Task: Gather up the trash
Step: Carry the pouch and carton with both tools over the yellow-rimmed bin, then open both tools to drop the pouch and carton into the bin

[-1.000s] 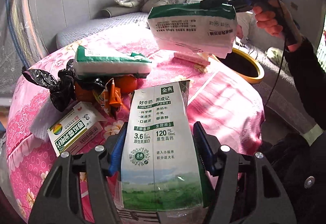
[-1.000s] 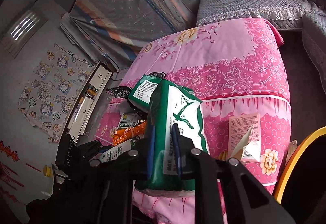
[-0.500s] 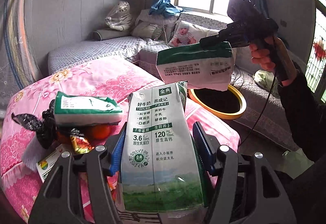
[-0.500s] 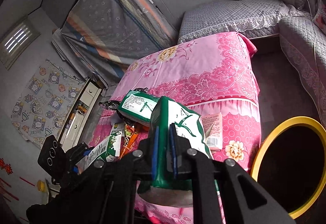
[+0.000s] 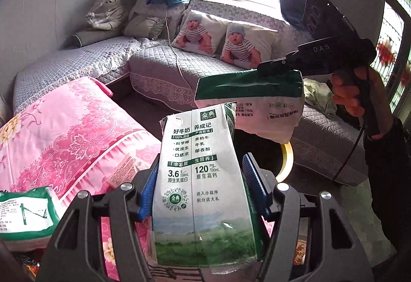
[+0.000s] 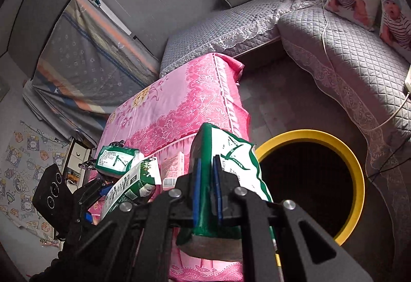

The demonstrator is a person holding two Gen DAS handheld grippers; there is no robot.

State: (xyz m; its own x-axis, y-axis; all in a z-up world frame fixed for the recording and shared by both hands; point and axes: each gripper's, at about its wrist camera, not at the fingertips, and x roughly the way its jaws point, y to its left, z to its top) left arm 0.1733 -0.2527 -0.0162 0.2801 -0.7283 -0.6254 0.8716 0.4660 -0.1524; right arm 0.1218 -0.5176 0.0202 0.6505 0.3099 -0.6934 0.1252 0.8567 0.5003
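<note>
My left gripper (image 5: 199, 187) is shut on a white and green milk carton (image 5: 200, 174), which stands upright between its blue pads. In the right wrist view the same carton (image 6: 131, 184) is at the lower left. My right gripper (image 6: 206, 179) is shut on the edge of a green and white tissue pack (image 6: 231, 153). That pack (image 5: 257, 107) hangs in the air beyond the carton in the left wrist view. A yellow-rimmed bin (image 6: 357, 179) with a dark inside stands on the floor just right of the pack, and the carton hides most of the bin (image 5: 287, 161) in the left wrist view.
The table with the pink floral cloth (image 6: 167, 107) holds a second tissue pack (image 6: 115, 160) and a small pink box (image 6: 172, 171). A grey quilted sofa (image 6: 346, 56) with cushions wraps behind the bin. A person's hand (image 5: 352, 97) grips the right tool.
Both grippers have swung right, away from the table's trash pile and towards the bin, each keeping its item. The bin's opening now fills far more of the right wrist view.
</note>
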